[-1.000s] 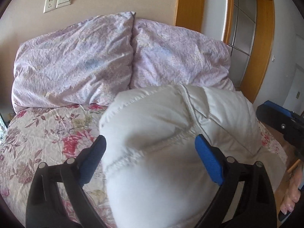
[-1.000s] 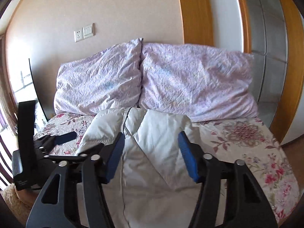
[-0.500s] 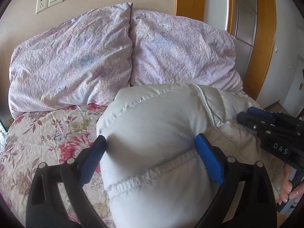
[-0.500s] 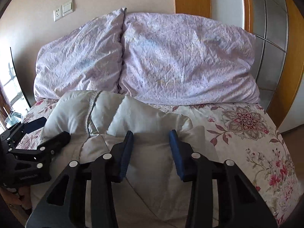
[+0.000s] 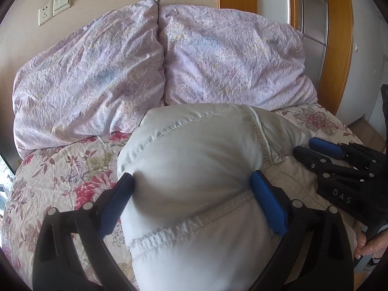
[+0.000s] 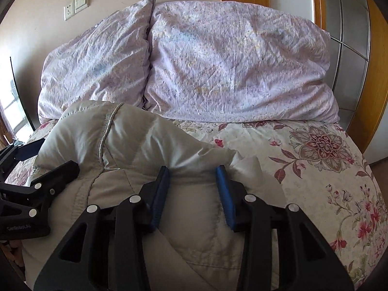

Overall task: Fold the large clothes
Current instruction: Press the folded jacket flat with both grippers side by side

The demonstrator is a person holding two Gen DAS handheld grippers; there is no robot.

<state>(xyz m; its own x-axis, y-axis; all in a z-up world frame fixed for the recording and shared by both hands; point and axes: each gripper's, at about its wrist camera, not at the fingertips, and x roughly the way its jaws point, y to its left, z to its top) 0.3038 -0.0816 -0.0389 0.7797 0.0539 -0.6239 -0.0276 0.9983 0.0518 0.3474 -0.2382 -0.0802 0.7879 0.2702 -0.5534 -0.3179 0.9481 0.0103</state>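
A puffy cream quilted jacket (image 5: 194,150) lies bunched on the floral bedspread (image 5: 60,169). My left gripper (image 5: 191,177) is shut on a thick bulge of it, both blue pads dented into the padding. Seen from the right wrist, the jacket (image 6: 135,140) rises in a hump, and my right gripper (image 6: 192,169) is shut on a fold at its right side, the cloth pinched between the pads. The right gripper (image 5: 305,148) also shows at the right edge of the left wrist view, resting on the jacket. The left gripper (image 6: 54,156) shows at the left edge of the right wrist view.
Two lilac pillows (image 6: 230,60) lean against the wall at the head of the bed. A wooden door frame (image 5: 337,36) and glass panels stand to the right. A person's fingers (image 5: 368,245) show at the lower right. Bare bedspread (image 6: 327,169) lies right of the jacket.
Both grippers came down and forward toward the pillows with the jacket. The right jaws narrowed onto a fold of it. The left grip looks the same.
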